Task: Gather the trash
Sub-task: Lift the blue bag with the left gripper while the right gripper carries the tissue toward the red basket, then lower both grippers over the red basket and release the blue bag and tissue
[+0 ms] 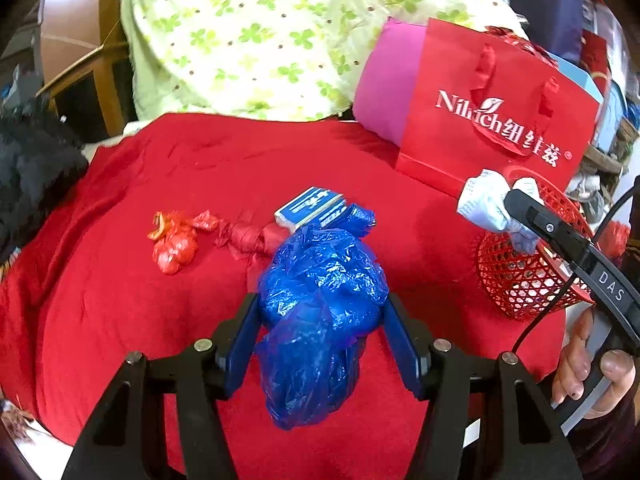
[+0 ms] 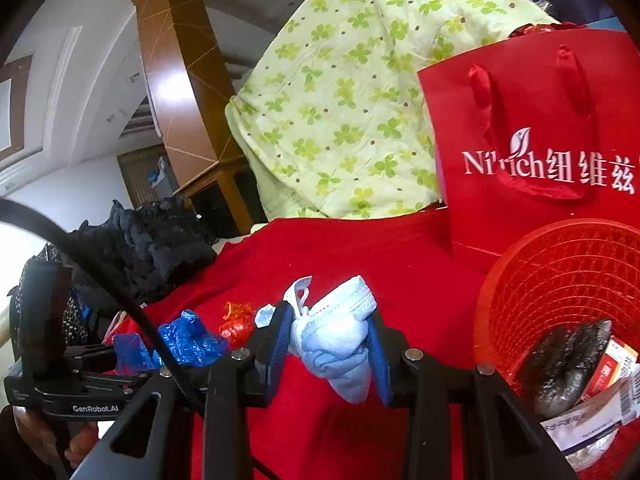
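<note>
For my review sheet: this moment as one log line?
left gripper: shut on blue plastic bag | right gripper: shut on white face mask | red basket: holds trash

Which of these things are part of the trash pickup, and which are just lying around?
Part of the job: blue plastic bag in the left gripper; white crumpled wad in the right gripper; red mesh basket; red wrapper; blue box.

Lying about: red gift bag; floral quilt; black garment.

left gripper clamped, right gripper clamped
</note>
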Demonstrator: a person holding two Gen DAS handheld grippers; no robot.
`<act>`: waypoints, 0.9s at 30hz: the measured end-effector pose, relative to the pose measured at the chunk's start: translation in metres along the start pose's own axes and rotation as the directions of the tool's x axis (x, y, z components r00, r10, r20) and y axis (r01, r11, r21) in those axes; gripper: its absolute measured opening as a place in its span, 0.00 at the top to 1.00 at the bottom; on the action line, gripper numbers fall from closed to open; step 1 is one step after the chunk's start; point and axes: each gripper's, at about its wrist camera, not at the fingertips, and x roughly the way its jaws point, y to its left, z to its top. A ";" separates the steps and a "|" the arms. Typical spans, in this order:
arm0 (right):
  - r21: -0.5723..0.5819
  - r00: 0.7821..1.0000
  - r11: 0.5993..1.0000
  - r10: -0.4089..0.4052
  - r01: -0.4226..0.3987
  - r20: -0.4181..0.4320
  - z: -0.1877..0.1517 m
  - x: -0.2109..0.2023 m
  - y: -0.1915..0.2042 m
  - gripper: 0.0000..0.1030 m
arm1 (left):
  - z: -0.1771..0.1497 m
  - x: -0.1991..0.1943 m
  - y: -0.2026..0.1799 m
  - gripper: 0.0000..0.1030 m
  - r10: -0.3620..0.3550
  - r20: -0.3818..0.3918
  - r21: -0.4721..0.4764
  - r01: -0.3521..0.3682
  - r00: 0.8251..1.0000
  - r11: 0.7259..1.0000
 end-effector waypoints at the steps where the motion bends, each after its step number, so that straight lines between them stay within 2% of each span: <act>1: 0.002 1.000 1.000 -0.002 0.002 0.002 0.000 -0.002 -0.001 0.63 | 0.001 -0.001 -0.004 0.39 0.001 0.004 0.010 -0.001 1.000 1.000; 27: 0.101 0.995 0.994 -0.060 0.051 0.083 0.012 -0.030 -0.036 0.63 | 0.023 -0.016 -0.085 0.39 0.021 0.088 0.212 -0.039 0.996 0.976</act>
